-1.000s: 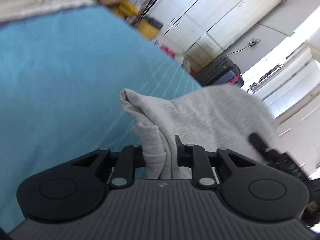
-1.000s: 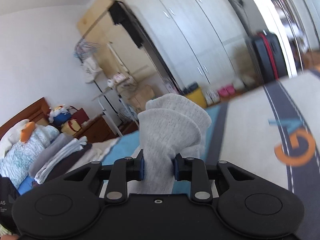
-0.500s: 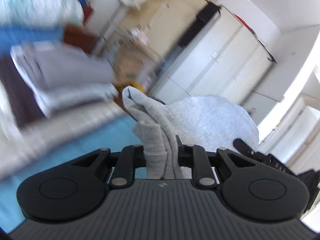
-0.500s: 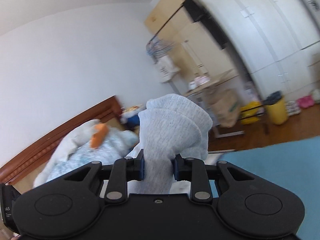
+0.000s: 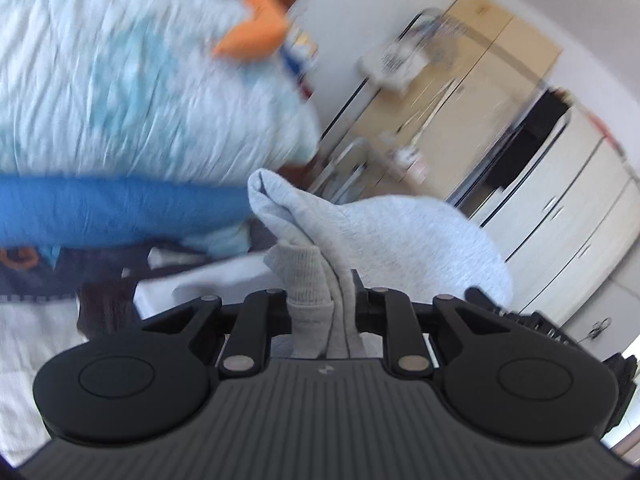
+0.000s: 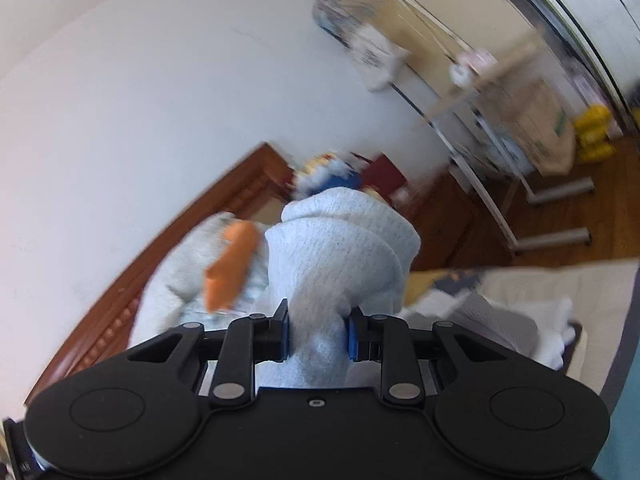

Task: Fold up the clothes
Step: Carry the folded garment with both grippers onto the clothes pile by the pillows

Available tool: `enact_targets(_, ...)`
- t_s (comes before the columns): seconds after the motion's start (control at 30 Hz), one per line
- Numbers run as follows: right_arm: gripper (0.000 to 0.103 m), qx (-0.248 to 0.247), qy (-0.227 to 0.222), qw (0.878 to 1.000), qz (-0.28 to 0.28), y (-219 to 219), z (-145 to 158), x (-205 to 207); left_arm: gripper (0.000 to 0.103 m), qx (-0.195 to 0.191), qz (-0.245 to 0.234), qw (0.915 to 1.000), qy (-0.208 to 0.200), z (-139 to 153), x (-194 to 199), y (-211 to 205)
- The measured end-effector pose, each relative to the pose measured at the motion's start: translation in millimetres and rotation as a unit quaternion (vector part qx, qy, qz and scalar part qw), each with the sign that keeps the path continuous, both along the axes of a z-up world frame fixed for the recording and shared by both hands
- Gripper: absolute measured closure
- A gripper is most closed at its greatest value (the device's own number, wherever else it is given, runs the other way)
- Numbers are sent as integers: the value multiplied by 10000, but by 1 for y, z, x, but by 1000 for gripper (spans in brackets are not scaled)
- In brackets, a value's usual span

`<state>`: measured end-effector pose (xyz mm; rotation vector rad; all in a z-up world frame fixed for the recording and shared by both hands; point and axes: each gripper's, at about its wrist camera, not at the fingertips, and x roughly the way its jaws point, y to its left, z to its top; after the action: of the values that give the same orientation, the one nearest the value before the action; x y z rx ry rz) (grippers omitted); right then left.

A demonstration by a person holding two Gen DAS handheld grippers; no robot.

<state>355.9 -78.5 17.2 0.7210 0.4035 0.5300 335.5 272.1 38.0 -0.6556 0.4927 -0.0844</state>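
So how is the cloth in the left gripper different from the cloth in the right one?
In the left gripper, the grey cloth shows a ribbed cuff and spreads wide to the right. In the right gripper, the grey cloth shows no cuff and bunches into a rounded, layered lump above the jaws. The left cloth looks flatter, the right one thicker. Both are light grey and clamped tight.

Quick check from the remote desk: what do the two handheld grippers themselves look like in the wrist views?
Both are black, with two round discs, linkage arms and silver pivot pins. The left gripper has a ribbed grey body; the right gripper has a smooth black body and blue pads. No hands or sleeves show.
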Motion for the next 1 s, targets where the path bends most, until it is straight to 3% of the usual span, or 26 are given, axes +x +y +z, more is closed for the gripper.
enact_targets(0.1,73,-367,663,9970,-126,9,-42,16,85,215,172,9986,460,-52,18,-4)
enact_targets(0.2,74,-443,496,9977,-119,5,-55,7,82,265,212,9992,223,-72,14,-8)
enact_targets(0.3,74,-708,483,9963,-30,8,-44,18,83,714,224,9972,21,-67,3,-25)
enact_targets(0.43,74,-1572,118,9875,-17,21,-18,40,83,674,239,9974,-38,-69,2,-32)
enact_targets(0.5,67,-2137,185,9767,-43,28,-12,47,83,662,193,9976,-5,-66,0,-29)
enact_targets(0.57,41,-2658,306,9635,-116,28,-6,47,79,660,127,9977,40,-62,-4,-26)
enact_targets(0.63,29,-2832,378,9568,-547,21,5,38,76,852,156,9962,-126,-50,-15,-22)
enact_targets(0.7,29,-2666,262,9565,-1157,9,21,23,73,1109,217,9929,-365,-36,-30,-18)
enact_targets(0.77,52,-2549,-113,9568,-1396,2,36,10,73,1401,492,9874,-556,-22,-44,-20)
enact_targets(0.83,61,-2472,-482,9632,-935,5,42,7,73,1585,747,9823,-667,-10,-52,-23)
enact_targets(0.9,62,-2542,-777,9631,-429,18,42,8,73,1595,671,9813,-847,-1,-53,-27)
enact_targets(1.0,61,-3253,-1176,9383,5,53,29,14,73,1363,72,9894,-494,-1,-27,-31)
